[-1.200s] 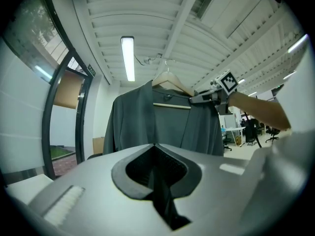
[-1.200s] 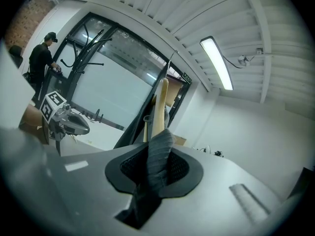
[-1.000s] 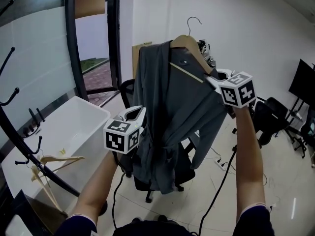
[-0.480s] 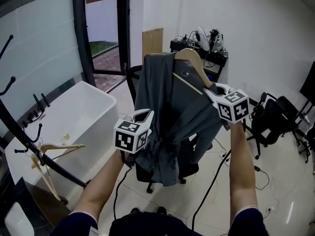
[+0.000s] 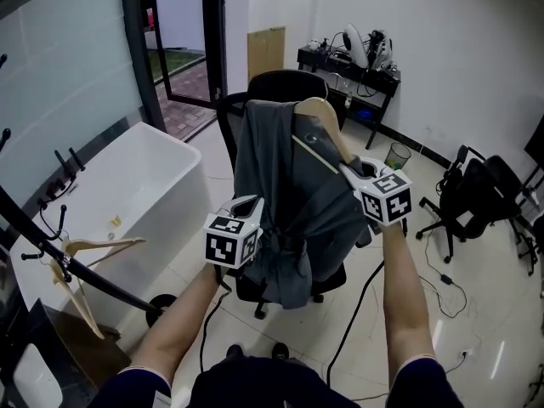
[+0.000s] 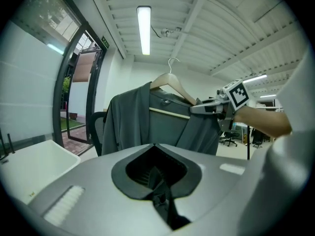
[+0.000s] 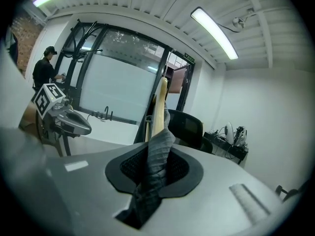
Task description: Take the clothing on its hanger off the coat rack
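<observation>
Grey cloth, head view: 1 grey garment (image 5: 285,202), soft and loosely folded, draped over 1 curved wooden hanger (image 5: 316,110), well apart from the rack and held up in front of 1 black office chair (image 5: 280,83). 2 grippers, each with 1 marker cube (image 5: 231,240). Left gripper (image 5: 253,204) low at the garment's left edge, fingers closed on a thin fold at waist height. Right gripper (image 5: 350,170) higher, fingers clenched at the hanger's right tip, cloth caught in with it. Left of the left fingers, 1 white, smooth, box-shaped tub (image 5: 170,194). Further left, 1 black coat rack (image 5: 110,286) of curved metal, with 1 spare hanger (image 5: 89,249) of bare wood hung on it. Right of the right fingers, 1 more black chair (image 5: 476,194). Beyond both pairs of fingers, 1 dark desk (image 5: 348,62) loaded with gear.

Left gripper view: fingers shut together on 1 narrow dark strip of cloth, running from between the pads toward the lens. Ahead of and above the fingers, garment spread across the hanger, 1 thin metal hook (image 6: 171,65) free in the air, 1 straight pale bar under the collar. Right gripper pinching the hanger's end, up and right of these fingers. 1 long ceiling lamp (image 6: 143,28) overhead.

Right gripper view: fingers grasping 1 fold of ribbed grey cloth, the hanger's pale wood rising edge-on just beyond the pads. Left gripper off to the left of the fingers, apart. 1 person (image 7: 47,73) far left, by the glass panels.
</observation>
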The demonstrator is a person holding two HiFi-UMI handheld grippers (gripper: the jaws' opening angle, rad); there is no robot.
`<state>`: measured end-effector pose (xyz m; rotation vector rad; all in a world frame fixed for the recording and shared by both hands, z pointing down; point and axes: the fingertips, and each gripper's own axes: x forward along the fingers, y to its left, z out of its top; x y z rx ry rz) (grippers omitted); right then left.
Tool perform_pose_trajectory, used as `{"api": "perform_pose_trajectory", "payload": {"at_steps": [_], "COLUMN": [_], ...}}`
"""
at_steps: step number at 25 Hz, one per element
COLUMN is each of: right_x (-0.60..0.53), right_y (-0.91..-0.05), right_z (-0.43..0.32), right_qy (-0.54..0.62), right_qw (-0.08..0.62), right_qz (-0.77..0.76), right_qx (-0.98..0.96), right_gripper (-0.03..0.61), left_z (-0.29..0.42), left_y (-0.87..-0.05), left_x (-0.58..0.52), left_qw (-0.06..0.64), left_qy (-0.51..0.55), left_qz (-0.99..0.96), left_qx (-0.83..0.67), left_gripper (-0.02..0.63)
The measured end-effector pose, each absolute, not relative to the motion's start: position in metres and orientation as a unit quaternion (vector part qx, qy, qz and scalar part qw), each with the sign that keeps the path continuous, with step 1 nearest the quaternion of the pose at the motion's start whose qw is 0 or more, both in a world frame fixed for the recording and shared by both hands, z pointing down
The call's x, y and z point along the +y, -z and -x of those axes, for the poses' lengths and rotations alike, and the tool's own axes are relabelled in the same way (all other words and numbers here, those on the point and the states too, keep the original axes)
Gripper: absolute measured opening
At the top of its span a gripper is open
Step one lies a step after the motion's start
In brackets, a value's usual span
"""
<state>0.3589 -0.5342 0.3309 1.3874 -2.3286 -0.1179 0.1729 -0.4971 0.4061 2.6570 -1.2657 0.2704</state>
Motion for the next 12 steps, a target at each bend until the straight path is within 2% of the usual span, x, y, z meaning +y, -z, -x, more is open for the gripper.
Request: {"api": "perform_pose_trajectory", "payload": {"at_steps": [12], "right_x": [-0.541], "right_y": [-0.440], "right_z": [-0.341], "right_qy": [-0.017], "right_qw": [0.214], "right_qz": [-0.472], "right_qx": [-0.855], "right_gripper": [0.055], "left_z": [-0.154], "left_y": [-0.473], "left_x": [-0.492], "left_qw": [0.151], "left_qy": [-0.112], "left_qz": [-0.872], "left_qx": [-0.452], "left_gripper": [0.012]}}
